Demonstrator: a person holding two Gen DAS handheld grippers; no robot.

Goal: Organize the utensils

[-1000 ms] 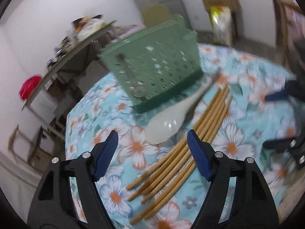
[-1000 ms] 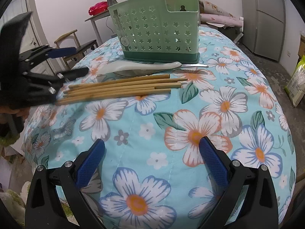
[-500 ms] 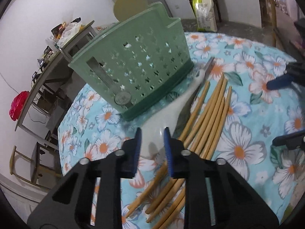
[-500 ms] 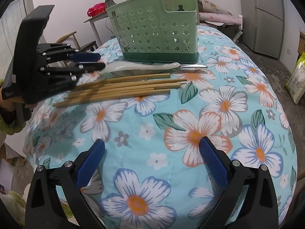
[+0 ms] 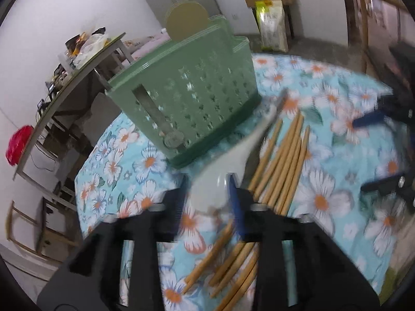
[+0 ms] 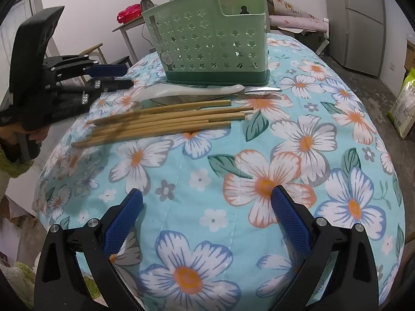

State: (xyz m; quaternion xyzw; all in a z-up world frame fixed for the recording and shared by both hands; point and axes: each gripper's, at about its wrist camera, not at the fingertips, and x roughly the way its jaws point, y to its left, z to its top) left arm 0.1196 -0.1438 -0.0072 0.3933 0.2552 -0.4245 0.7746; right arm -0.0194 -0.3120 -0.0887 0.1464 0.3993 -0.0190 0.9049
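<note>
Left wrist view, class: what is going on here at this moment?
A person is sorting utensils on a floral blue tablecloth with two handheld claws. The left claw has its jaws around the bowl of a white ceramic spoon; they have just been opening, and blur hides whether the pads press it. Wooden chopsticks lie beside it, in front of the green star-perforated plastic caddy. The right claw hangs open over bare cloth.
</note>
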